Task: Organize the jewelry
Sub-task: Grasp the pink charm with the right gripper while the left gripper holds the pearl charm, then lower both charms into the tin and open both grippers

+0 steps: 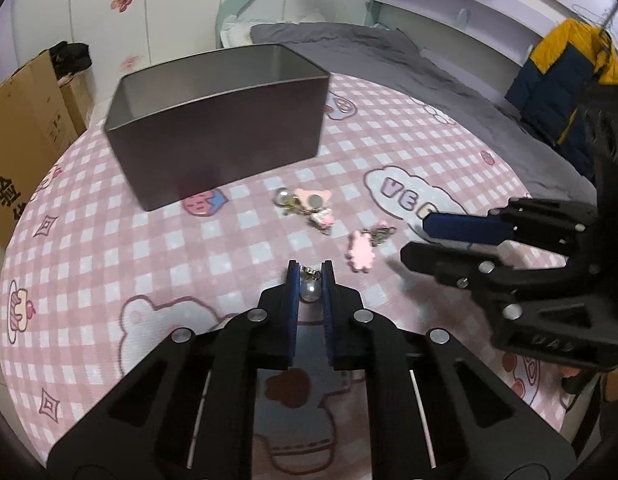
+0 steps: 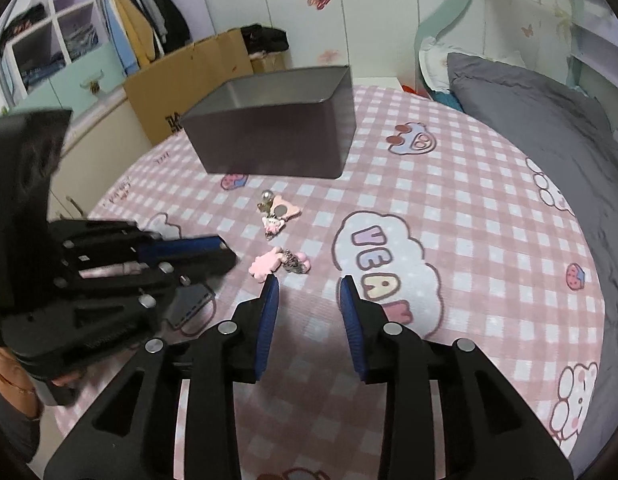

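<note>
My left gripper is shut on a pearl charm with a small chain, just above the pink checked cloth. It shows from the side in the right wrist view. My right gripper is open and empty, just right of a pink flat charm with a chain, which also shows in the left wrist view. In that view the right gripper is at the right. A second cluster of pink charms with a pearl lies further off. A dark open metal box stands beyond them.
The pink cloth covers a round surface. Cardboard boxes stand at the left. A grey bed lies at the right. A jacket hangs by the shelves.
</note>
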`<state>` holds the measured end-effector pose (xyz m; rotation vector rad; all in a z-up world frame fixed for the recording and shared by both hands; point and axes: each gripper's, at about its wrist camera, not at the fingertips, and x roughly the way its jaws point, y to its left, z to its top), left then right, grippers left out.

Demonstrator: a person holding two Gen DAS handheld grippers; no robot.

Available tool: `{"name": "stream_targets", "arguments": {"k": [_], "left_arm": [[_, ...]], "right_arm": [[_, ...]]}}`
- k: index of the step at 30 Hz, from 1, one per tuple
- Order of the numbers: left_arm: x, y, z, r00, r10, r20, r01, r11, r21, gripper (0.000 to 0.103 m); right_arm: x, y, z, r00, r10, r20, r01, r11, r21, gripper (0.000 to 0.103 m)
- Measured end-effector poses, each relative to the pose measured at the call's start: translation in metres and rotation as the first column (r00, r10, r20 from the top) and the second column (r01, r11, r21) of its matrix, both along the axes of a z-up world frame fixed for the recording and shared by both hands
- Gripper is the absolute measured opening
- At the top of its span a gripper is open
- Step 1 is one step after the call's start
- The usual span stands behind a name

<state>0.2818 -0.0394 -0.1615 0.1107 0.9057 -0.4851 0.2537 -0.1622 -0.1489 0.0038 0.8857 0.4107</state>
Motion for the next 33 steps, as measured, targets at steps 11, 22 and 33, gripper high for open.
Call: {"name": "stream_targets", "arguments": {"k": [11, 22, 33], "left_arm": [[0.007, 0.032, 0.02, 1.0, 0.016, -0.026, -0.02, 0.991, -0.133, 0.011], [0.023, 0.047, 0.035, 0.998, 0.019, -0.053, -0.031, 0.971, -0.236, 0.011], [0.059, 0.073, 0.062, 0.995, 0.057, -0.087, -0.085, 0.932, -0.351, 0.011]], "right_arm": [[0.015, 0.026, -0.005, 0.999, 0.048, 0.017, -0.047, 0.996, -0.077, 0.044], [0.015, 0.035, -0.004, 0.997, 0.077, 0.031, -0.073, 0.989, -0.127, 0.03], [0.033, 0.029, 0.056, 0.993, 0.075, 0.093, -0.08, 0.995, 0.058, 0.03]]}}
